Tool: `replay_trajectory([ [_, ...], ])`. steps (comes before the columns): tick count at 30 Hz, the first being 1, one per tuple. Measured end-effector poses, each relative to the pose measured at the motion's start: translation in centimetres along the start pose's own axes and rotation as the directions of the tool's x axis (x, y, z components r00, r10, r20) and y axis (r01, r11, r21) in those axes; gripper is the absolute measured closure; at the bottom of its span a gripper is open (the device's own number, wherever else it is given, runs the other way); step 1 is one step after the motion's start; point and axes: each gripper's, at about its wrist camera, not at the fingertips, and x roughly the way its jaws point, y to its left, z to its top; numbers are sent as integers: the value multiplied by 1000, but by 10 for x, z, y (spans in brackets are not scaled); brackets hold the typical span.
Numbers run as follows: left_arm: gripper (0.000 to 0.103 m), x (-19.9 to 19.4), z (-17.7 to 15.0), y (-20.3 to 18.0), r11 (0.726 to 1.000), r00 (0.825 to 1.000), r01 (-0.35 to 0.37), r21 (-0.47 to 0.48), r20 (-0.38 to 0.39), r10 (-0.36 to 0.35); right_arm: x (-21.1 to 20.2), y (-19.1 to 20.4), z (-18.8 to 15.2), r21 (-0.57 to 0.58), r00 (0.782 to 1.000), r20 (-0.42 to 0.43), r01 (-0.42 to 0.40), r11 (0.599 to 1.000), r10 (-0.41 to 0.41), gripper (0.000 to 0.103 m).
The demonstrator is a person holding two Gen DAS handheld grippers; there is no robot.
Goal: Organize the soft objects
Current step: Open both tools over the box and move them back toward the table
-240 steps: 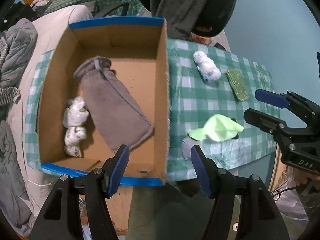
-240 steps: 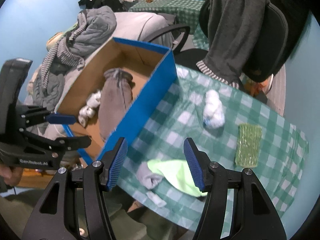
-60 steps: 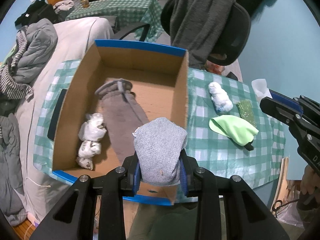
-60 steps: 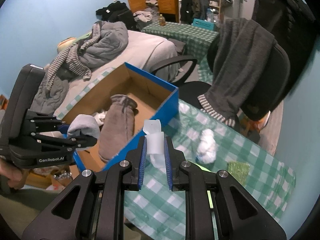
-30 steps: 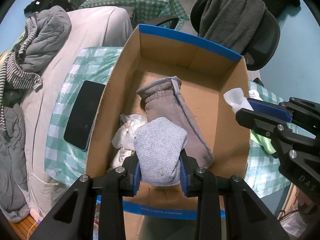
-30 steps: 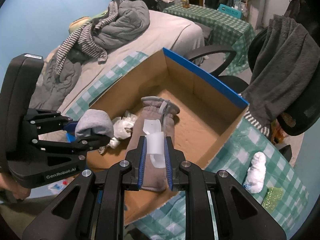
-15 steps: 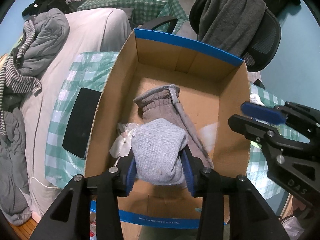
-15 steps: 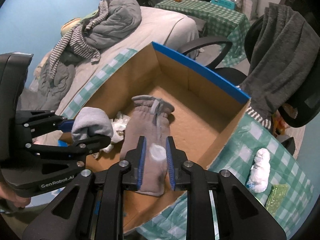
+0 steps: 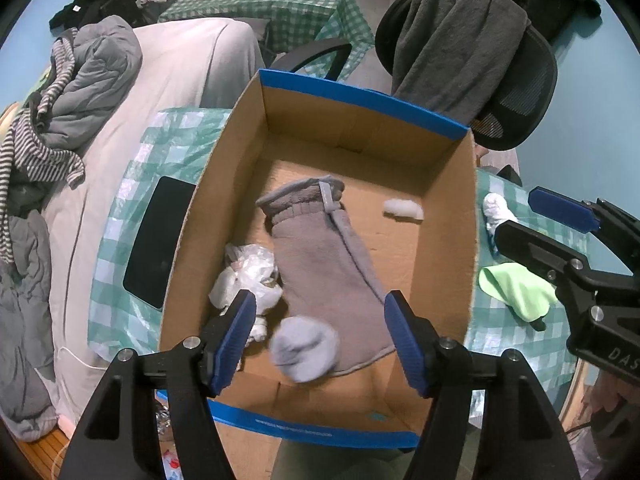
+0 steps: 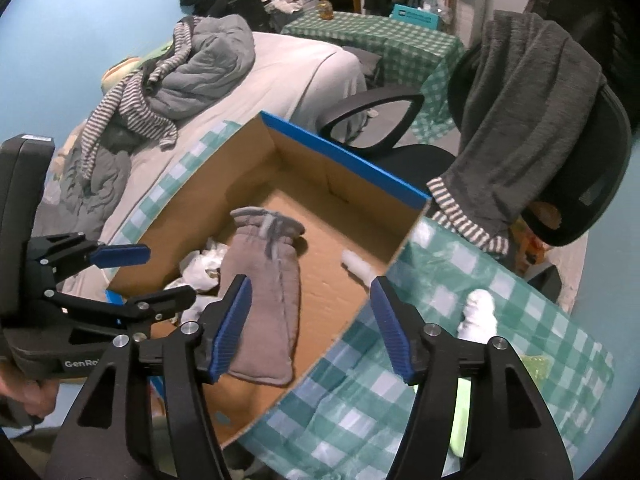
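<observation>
A cardboard box with blue edges (image 9: 448,264) (image 10: 352,164) stands on the green checked table. In it lie a long grey mitten (image 9: 324,256) (image 10: 264,276), crumpled white bags (image 9: 248,276) (image 10: 200,268), a small white piece (image 9: 403,209) (image 10: 358,266) and a light grey rolled sock (image 9: 304,348), blurred, at the near end. My left gripper (image 9: 320,340) is open above the box's near end. My right gripper (image 10: 308,328) is open above the box's right wall and shows in the left wrist view (image 9: 560,224). On the table right of the box lie a white bundle (image 9: 496,210) (image 10: 478,316) and a lime cloth (image 9: 516,290).
A black phone (image 9: 158,240) lies on the table left of the box. A black office chair with a grey towel (image 9: 460,36) (image 10: 532,112) stands behind the table. A bed with piled clothes (image 9: 80,80) (image 10: 208,64) is at the left.
Both grippers opened. The light grey sock left the left gripper and dropped into the box's near end. The white piece left the right gripper and lies on the box floor.
</observation>
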Motion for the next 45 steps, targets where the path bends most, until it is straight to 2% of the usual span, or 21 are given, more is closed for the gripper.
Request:
replay_trajectory([
  [7, 35, -15, -4, -13, 1000, 1000, 15, 1, 12, -15, -19, -19, -9, 34, 1000, 10, 13, 999, -13, 36],
  [11, 27, -22, -6, -22, 1000, 1000, 15, 4, 27, -15, -29, -30, -17, 43, 1000, 13, 25, 999, -26, 35],
  [45, 26, -20, -8, -132, 983, 998, 57, 177, -10, -57, -90, -142, -87, 232, 988, -16, 155, 960, -156, 34],
])
